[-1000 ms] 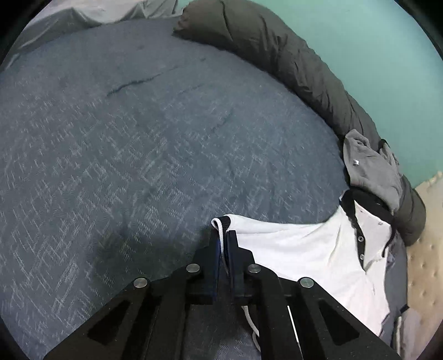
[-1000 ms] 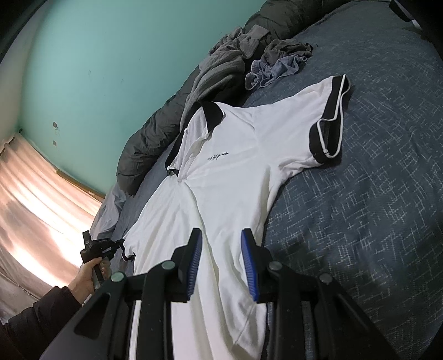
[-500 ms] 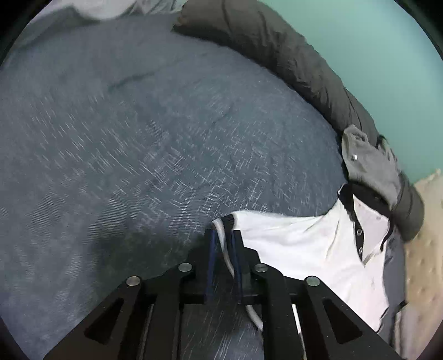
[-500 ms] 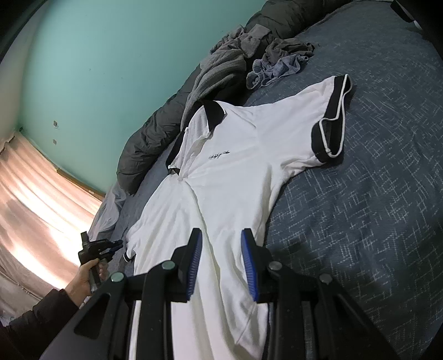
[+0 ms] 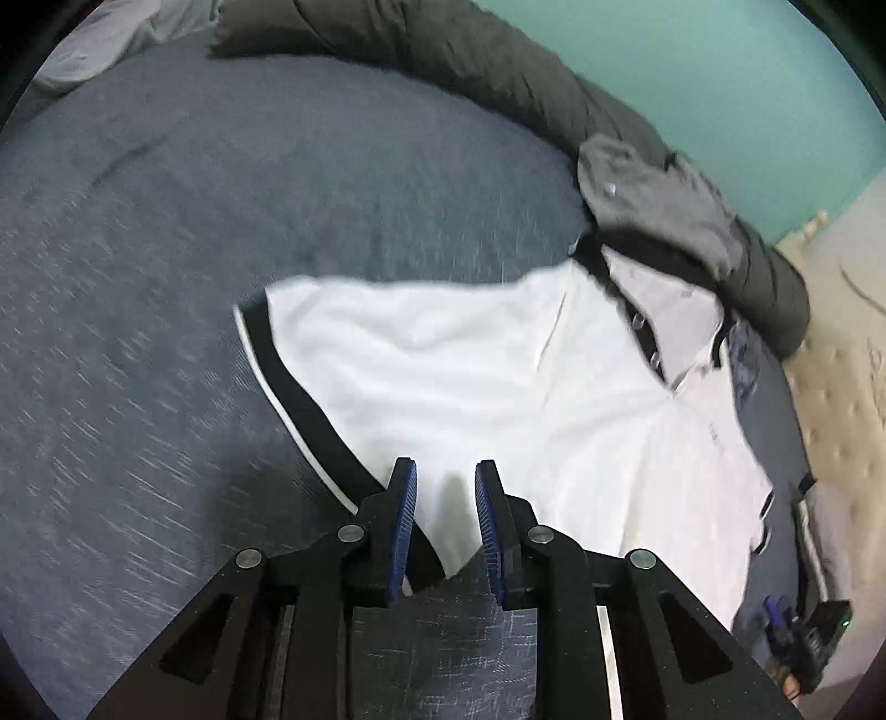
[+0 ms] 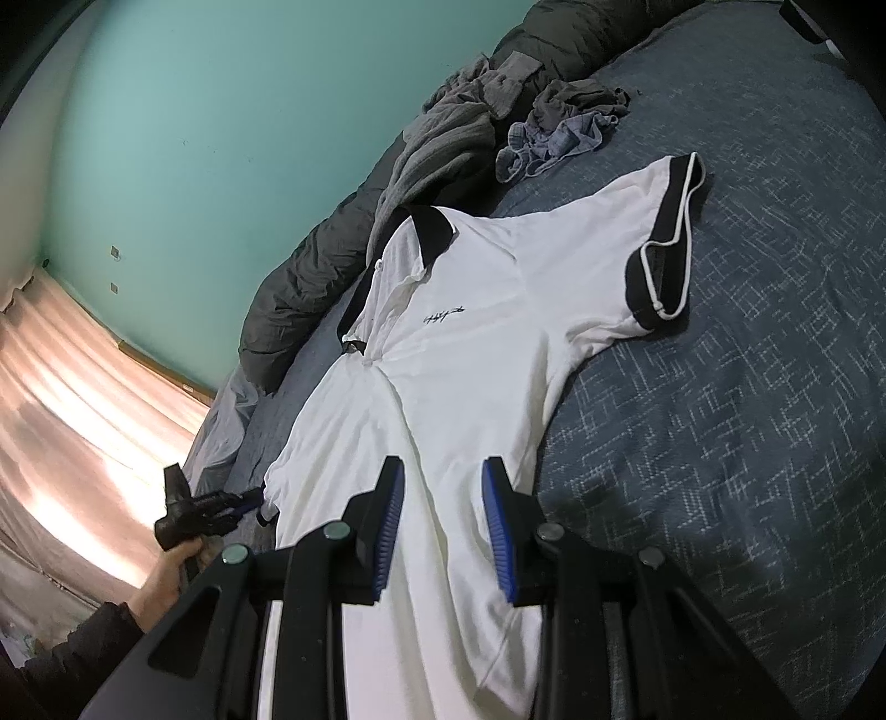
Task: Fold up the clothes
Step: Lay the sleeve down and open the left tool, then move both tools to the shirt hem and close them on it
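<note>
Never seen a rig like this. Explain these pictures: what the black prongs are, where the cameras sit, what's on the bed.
No robot here: a person holds a two-finger tool in each hand, with a wide-angle camera on each looking along its fingers. One picture is from the left gripper, the other from the right gripper. A white polo shirt with black trim lies spread on a blue-grey bed cover; crumpled grey clothes and a rolled dark duvet lie by the wall. Nothing is held: the left fingers have just been opening above a sleeve, the right ones stand open above the shirt's lower part.
</note>
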A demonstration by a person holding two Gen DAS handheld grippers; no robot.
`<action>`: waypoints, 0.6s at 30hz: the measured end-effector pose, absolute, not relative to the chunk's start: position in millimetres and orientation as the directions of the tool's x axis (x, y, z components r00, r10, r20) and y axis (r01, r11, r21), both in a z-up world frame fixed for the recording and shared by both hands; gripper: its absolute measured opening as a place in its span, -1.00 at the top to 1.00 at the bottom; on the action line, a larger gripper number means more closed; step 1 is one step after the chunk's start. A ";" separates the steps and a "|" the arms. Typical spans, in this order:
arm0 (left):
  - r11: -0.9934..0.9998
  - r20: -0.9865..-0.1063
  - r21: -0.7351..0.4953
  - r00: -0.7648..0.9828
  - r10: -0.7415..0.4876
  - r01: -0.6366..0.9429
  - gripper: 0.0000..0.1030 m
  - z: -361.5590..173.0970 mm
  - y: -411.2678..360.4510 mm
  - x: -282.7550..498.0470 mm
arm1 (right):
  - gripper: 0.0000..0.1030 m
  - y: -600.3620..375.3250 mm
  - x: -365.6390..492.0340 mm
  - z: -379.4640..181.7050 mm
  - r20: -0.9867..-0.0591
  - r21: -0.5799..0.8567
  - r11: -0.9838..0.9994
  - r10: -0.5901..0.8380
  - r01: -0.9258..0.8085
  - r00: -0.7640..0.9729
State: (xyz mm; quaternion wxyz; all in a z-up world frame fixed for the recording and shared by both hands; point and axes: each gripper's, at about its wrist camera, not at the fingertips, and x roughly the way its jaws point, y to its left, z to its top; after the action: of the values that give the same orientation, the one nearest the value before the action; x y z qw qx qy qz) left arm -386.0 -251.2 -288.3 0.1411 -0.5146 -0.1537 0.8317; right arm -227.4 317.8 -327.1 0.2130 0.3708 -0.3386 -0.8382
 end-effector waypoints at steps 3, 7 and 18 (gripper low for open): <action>-0.922 -0.827 -0.381 -0.423 0.370 -0.063 0.55 -300.6 -248.9 -382.1 | 0.44 320.0 -229.1 -326.9 -0.476 0.727 -0.679 -0.606 0.103 -0.638; -0.936 -0.834 -0.342 -0.434 0.343 -0.081 0.55 -295.1 -249.7 -370.9 | 0.44 320.5 -228.8 -328.1 -0.477 0.728 -0.678 -0.606 0.099 -0.637; -0.942 -0.823 -0.302 -0.458 0.337 -0.149 0.55 -284.6 -241.0 -352.0 | 0.44 316.2 -227.1 -329.6 -0.482 0.727 -0.678 -0.613 0.105 -0.626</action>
State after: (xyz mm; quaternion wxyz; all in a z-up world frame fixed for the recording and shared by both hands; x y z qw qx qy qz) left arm -352.0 -241.0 -284.6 0.1431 -0.5006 -0.0935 0.8487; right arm -227.1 316.2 -329.6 0.2149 0.3754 -0.3387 -0.8356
